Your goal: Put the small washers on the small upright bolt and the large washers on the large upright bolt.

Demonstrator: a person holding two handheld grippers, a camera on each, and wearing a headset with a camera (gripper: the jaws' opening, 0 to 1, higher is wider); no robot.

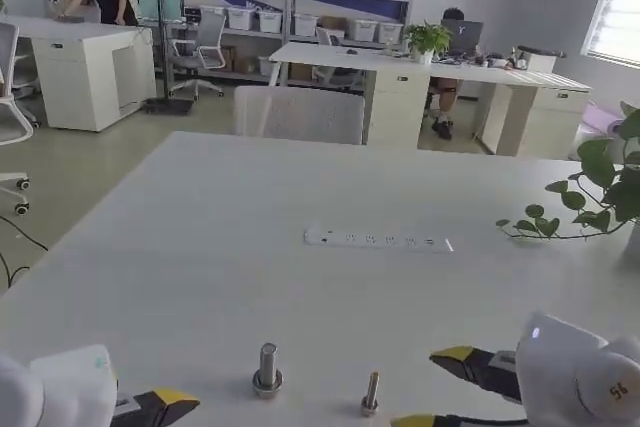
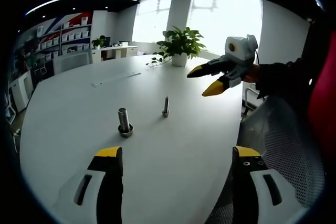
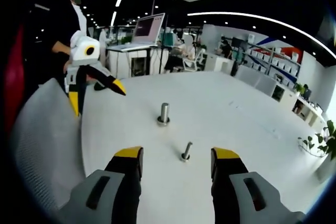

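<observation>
Left gripper [image 2: 176, 153]: the jaws are black with yellow tips on grey moulded bodies. They stand wide apart with nothing between them.

Right gripper [image 3: 176, 156]: same construction. The jaws are parted and grip nothing.

Large upright bolt [image 2: 124, 122]: a thick, bright metal cylinder with a threaded shank and a wider round base. It stands ahead of the left gripper, nearer the line of its left jaw. From the right gripper it lies beyond the small bolt.

Small upright bolt [image 3: 186, 151]: a thin metal pin on a small round base. It stands just ahead of the right gripper's tips, in line with the gap between them. From the left gripper it lies beyond the large bolt.

Both bolts rest on the smooth, matte white table [image 1: 300, 197], near each other but not touching. A flat, white, oblong power strip [image 1: 378, 240] lies well beyond both grippers.
</observation>
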